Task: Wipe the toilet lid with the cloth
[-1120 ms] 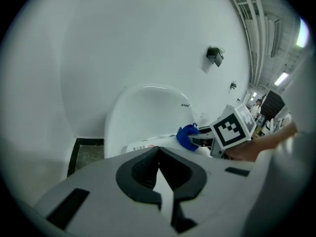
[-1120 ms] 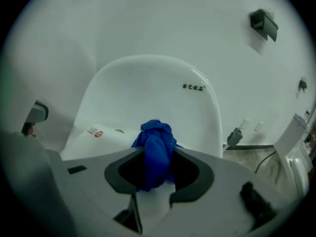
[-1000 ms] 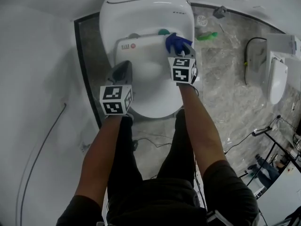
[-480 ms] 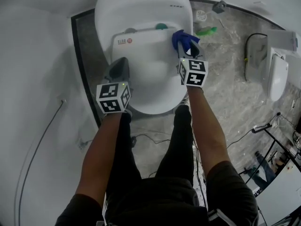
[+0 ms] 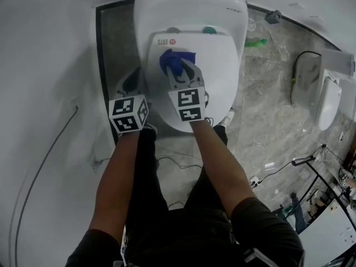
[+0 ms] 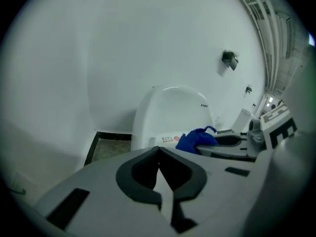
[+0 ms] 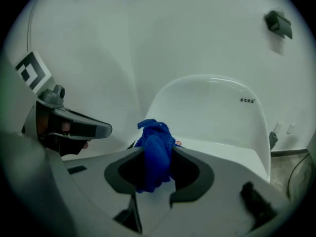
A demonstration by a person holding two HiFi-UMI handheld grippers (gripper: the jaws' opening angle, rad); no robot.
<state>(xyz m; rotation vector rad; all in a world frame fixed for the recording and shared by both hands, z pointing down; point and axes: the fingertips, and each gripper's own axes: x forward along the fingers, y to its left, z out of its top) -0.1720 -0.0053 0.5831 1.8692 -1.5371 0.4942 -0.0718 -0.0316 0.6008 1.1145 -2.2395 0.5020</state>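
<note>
Grey marbled floor tiles and a white wall surround a white toilet, seen from steeply above. Its lid is down. The right gripper reaches over the lid from the front edge, its jaws pinching a bunched blue cloth. In the right gripper view the cloth fills the gap between the two pads and bulges above them. The cloth is over the rear left part of the lid, just in front of the printed label near the hinge. The left gripper is at the lid's left edge, jaws pressed together with nothing between them. Whether it touches the lid cannot be told. A green item lies on the floor to the toilet's right.
</note>
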